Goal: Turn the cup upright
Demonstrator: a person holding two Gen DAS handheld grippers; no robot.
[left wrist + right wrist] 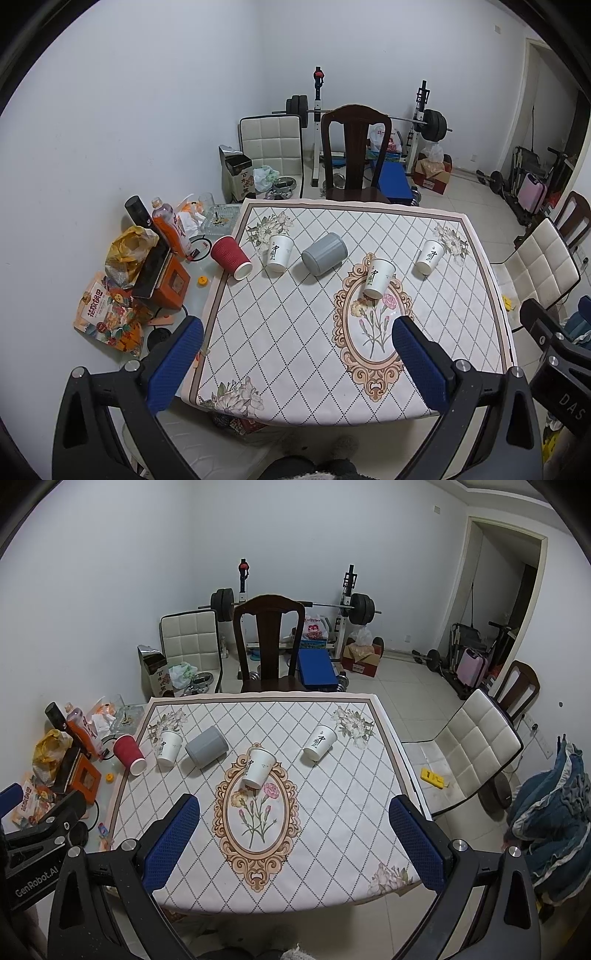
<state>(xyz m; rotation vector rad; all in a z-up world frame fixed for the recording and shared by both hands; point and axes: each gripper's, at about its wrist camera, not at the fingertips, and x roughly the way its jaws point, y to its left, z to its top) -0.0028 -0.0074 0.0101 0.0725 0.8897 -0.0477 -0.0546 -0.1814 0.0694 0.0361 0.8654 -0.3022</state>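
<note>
- left wrist view: the left gripper is hanging over the near edge of the table, its blue fingers spread wide and holding nothing.
- five cups are lying on their sides across the middle of the frame: a red cup at the left edge of the tablecloth, a white cup just beside it, a grey cup next, another white cup on the top of the oval flower frame, and a last white cup toward the right.
- snack bags and bottles are crowding the left middle of the frame.
- a dark chair is standing at the far side, top centre.
- right wrist view: the right gripper is also hovering wide apart and empty above the near table edge.
- the same row is showing in the middle left: red cup, white cup, grey cup, centre white cup, right white cup, all tipped over.
- part of the left gripper is showing at the lower left.
</note>
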